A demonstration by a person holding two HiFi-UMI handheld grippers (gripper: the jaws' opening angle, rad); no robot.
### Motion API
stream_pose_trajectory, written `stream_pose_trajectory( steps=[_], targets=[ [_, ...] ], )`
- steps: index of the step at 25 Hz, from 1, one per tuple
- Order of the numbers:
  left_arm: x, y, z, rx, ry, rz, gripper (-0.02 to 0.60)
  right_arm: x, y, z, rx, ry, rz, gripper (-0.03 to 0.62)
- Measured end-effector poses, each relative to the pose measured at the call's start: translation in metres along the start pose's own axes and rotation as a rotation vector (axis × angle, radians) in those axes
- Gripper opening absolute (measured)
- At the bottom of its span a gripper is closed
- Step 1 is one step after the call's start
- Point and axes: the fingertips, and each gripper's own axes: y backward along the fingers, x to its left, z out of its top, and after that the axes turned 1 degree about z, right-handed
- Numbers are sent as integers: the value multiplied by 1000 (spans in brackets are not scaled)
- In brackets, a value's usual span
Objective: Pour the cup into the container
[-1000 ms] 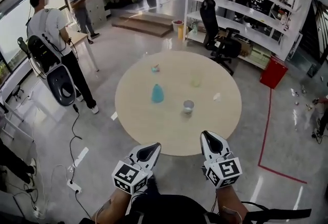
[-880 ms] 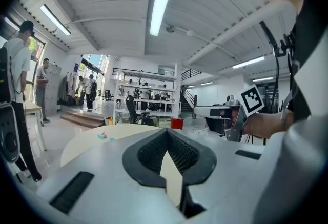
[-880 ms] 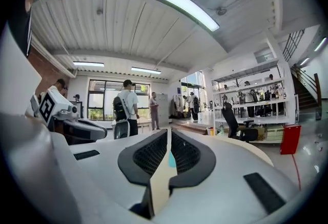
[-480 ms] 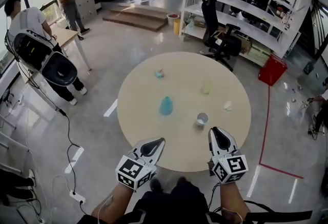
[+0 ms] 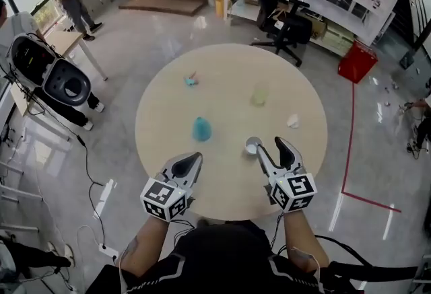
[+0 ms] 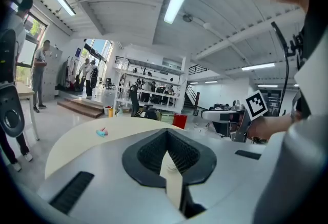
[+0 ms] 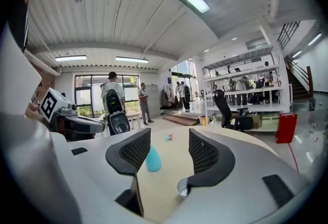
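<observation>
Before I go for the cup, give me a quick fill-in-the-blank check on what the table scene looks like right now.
1. The small cup stands on the table closest to the ___ gripper.
2. The left gripper's jaws are ___, with nothing between them.
3. The table top is ___ in shape.

Missing words: right; shut; round.

Note: the right gripper's jaws have just been opening, with nothing between them yet.

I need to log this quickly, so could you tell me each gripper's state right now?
Left gripper: closed, empty.
Right gripper: open, jaws have just been opening, nothing between them; cup ahead.
</observation>
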Motion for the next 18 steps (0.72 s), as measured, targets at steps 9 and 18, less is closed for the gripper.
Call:
stream_pose_trajectory(
  steps=[9,18],
  targets=[
    [21,-70,-66,170,0,-19,-9,-43,-38,-93,174,-67,32,285],
    [46,-104,-125,303,35,-89,-9,-51,-54,-180,338,-72,-16,336]
  ],
)
